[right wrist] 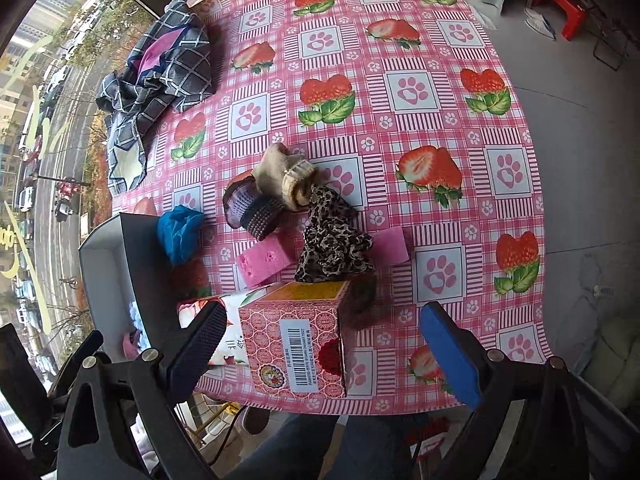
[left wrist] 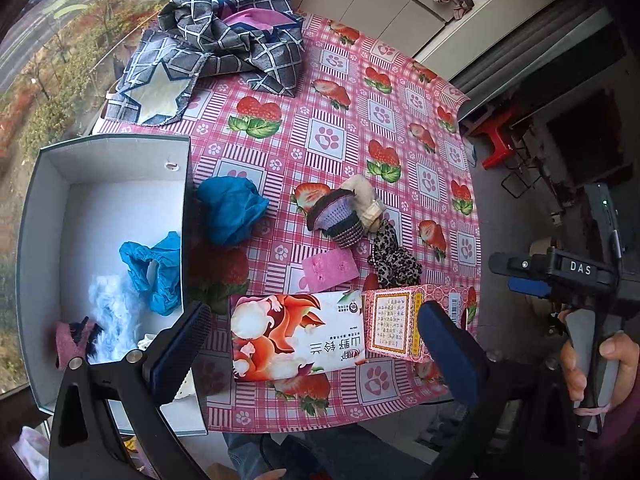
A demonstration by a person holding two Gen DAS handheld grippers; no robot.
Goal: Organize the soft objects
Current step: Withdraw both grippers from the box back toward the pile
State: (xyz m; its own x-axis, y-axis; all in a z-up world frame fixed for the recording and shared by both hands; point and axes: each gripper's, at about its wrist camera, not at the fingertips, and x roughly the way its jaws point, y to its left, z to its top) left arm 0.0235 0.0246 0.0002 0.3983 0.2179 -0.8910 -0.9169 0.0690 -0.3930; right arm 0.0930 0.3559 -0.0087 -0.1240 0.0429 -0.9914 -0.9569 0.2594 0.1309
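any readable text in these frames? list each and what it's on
"DAS": black body of the right gripper.
"山野铃兰": white soft tissue pack with orange print.
Yellow label and barcode digits on the pink patterned cardboard box: too small to read.

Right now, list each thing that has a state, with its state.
Left gripper: open, empty.
Right gripper: open, empty.
Box: open, holds soft items.
Blue cover: crumpled, on table beside box.
Leopard cloth: bunched, on table.
Checked cloth: rumpled, far corner.

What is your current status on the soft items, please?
Both tongs open, empty. Blue cloth on table beside box. Tissue pack lies nearest.
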